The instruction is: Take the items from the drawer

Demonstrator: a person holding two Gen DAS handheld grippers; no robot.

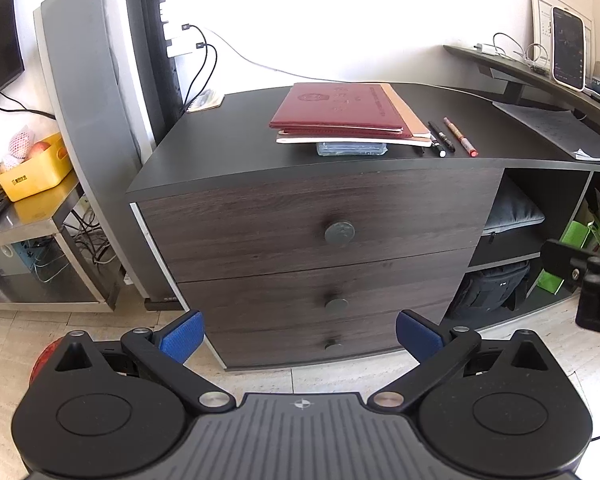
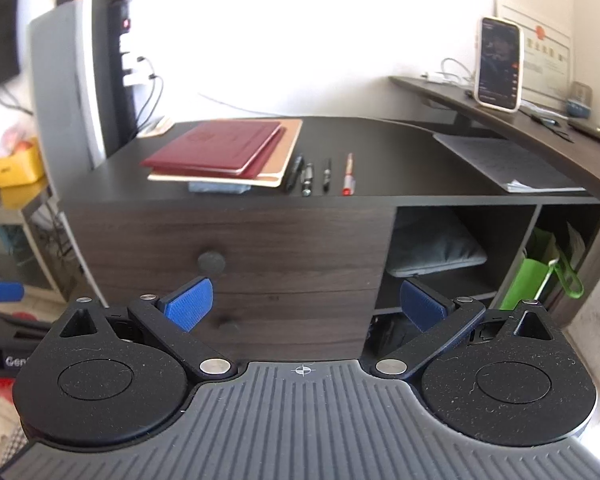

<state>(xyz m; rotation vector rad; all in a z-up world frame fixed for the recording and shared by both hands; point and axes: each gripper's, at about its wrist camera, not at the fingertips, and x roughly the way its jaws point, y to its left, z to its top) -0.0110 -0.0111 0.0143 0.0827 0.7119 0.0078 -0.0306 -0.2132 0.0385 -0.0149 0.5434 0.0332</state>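
Observation:
A dark wood cabinet has three shut drawers; the top drawer (image 1: 308, 220) has a round grey knob (image 1: 339, 233), also in the right wrist view (image 2: 211, 262). On the cabinet top lie a stack of red folders (image 1: 340, 112) (image 2: 216, 150) on a clear box (image 1: 352, 149), and several pens (image 1: 450, 136) (image 2: 324, 174). My left gripper (image 1: 298, 336) is open and empty, well in front of the drawers. My right gripper (image 2: 306, 304) is open and empty, in front of the cabinet's right part.
A grey tower unit (image 1: 96, 80) with cables stands left of the cabinet. A yellow bin (image 1: 34, 170) sits on a metal table at left. Open shelves (image 2: 440, 252) with bags are at right. A phone (image 2: 498, 66) stands on the raised desk.

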